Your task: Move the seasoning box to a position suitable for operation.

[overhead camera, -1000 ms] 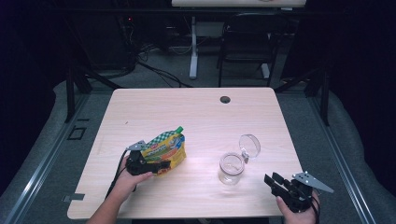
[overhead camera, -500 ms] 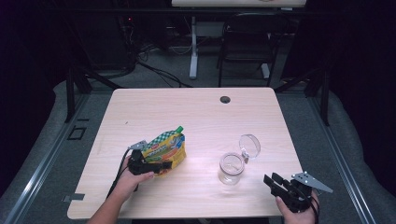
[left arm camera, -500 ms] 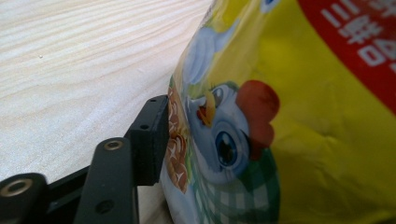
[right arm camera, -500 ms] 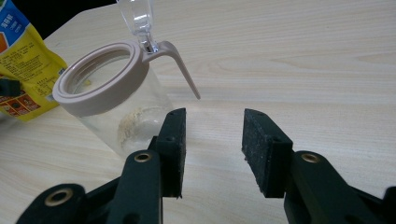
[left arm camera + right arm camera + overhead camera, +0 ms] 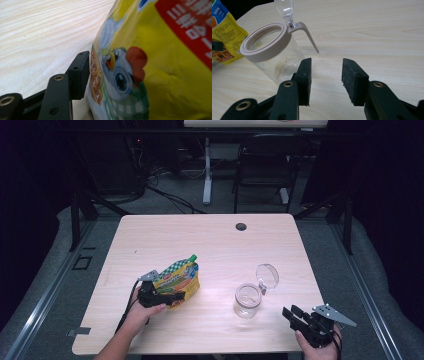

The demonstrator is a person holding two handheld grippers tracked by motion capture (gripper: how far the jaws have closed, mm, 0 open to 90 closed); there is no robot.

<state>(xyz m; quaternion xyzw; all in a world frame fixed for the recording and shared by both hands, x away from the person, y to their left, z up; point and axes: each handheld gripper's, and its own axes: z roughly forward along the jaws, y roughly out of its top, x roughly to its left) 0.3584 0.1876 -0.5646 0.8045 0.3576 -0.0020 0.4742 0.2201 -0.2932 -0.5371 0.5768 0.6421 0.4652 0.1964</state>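
Wooden table (image 5: 210,240): we see the pouch (image 5: 180,279) between the left gripper (image 5: 165,296)'s just-opened jaws near the left edge; the right gripper (image 5: 300,316), open and empty, waits beside the jar (image 5: 248,300).

On the desk (image 5: 210,240), the pouch (image 5: 180,279) sits toward the left near edge, its spout tilted up and away. The left gripper (image 5: 162,296) lies at the pouch's near side, jaws straddling its lower edge, one jaw just beside the pouch face. The jar (image 5: 247,300) stands to the right of the pouch, well apart from it, with its hinged lid (image 5: 267,275) raised behind it. The right gripper (image 5: 300,316) sits at the near right corner, right of the jar, jaws toward it. A grommet hole (image 5: 241,226) lies near the far edge.
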